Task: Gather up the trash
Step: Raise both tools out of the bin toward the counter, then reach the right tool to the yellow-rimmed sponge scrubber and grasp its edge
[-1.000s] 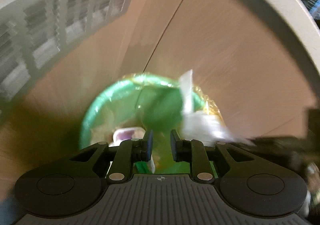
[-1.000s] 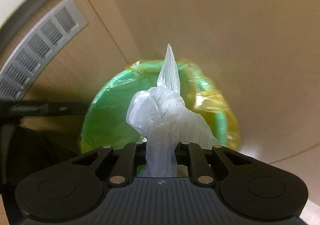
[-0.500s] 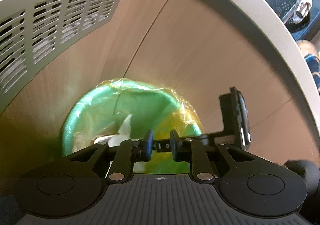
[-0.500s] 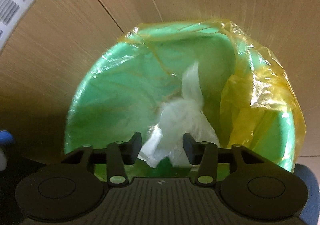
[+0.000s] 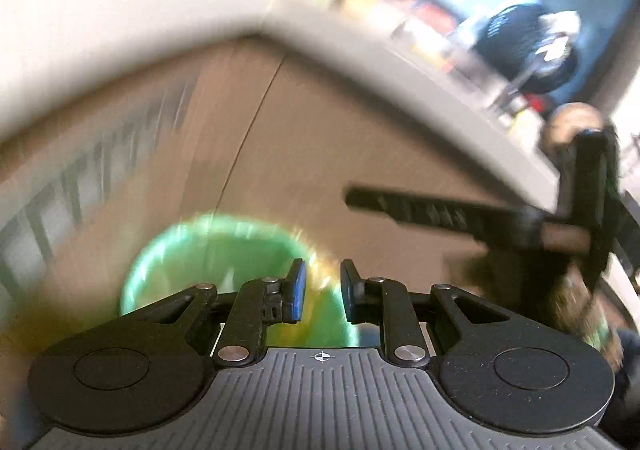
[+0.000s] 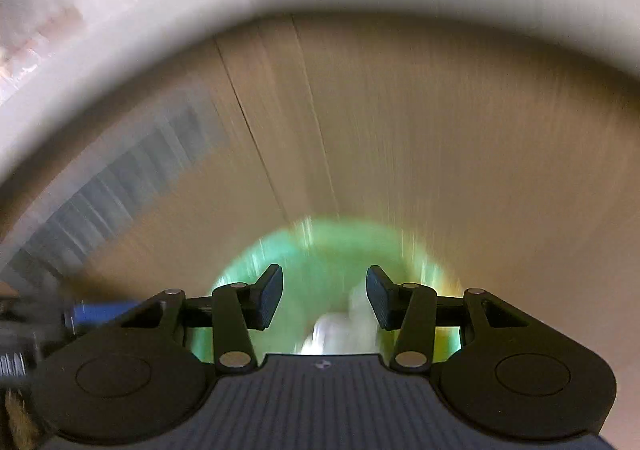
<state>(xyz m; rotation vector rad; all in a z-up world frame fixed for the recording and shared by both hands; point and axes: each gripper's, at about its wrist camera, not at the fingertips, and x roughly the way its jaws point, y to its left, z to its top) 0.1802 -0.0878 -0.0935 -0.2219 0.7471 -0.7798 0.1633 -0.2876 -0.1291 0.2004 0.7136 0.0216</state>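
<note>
1. No writing is readable; both views are blurred.
2. The green bin [image 6: 328,270], lined with yellowish plastic, stands below against the wooden cabinet [image 6: 440,130].
3. A white bag [image 6: 340,330] lies inside it.
4. My right gripper [image 6: 324,298] is spread wide, empty.
5. My left gripper [image 5: 323,292] is narrowly parted, holding nothing.

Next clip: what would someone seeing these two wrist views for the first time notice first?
The bright green bin with its yellow liner stands out, low and central in both blurred views, against a wood-grain cabinet front. In the right wrist view, the right tool is open and empty above it, with pale white trash inside the bin. The left tool holds nothing, its fingers only narrowly apart.
</note>
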